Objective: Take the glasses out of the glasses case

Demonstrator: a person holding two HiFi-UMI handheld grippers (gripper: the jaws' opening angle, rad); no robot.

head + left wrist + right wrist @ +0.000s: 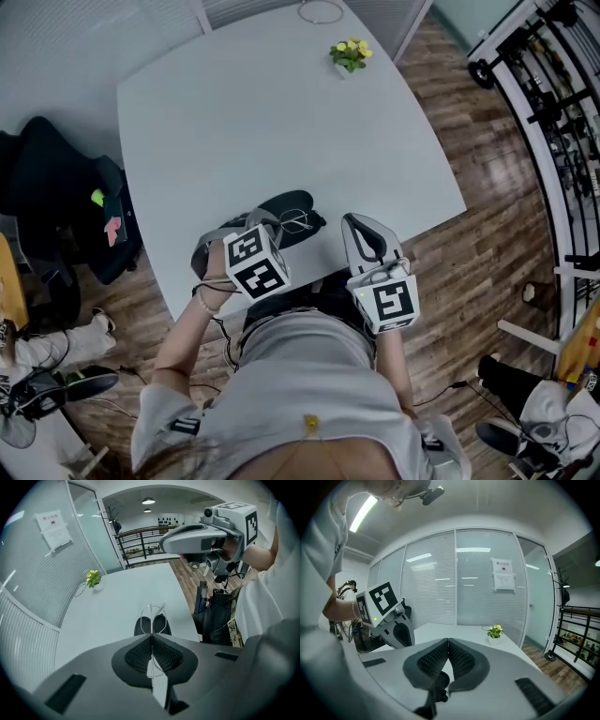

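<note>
pale grey table (281, 122), set on a wood floor (487, 216), with a glass partition with blinds (436, 583) behind it.

left gripper (274, 225): jaws clenched on the glasses (151, 618). the thin wire frame runs upright through the seam between the two pads, and the lens loops stand out just past the jaw tips. the marker cube (255, 262) sits behind the jaws, with the person's hand at the grip.

glasses case (286, 211): dark, lying on the table near the front edge, directly under and just beyond the held glasses. the left gripper view shows its dark lobes below the lens loops. whether the frame touches the case cannot be told.

right gripper (352, 223): jaws pressed together, nothing between the pads. it is held just to the right of the case, over the table's front edge, apart from the glasses and the case. its jaws point toward the far side of the table.

further out: a small pot of yellow flowers (350, 54) stands near the far edge of the table, well apart from the case, and a thin wire loop (321, 11) lies beside it. a paper notice (503, 575) hangs on the glass. dark bags or clothing (56, 187) are piled off the table's left side. black railing (553, 112) runs along the right.
</note>
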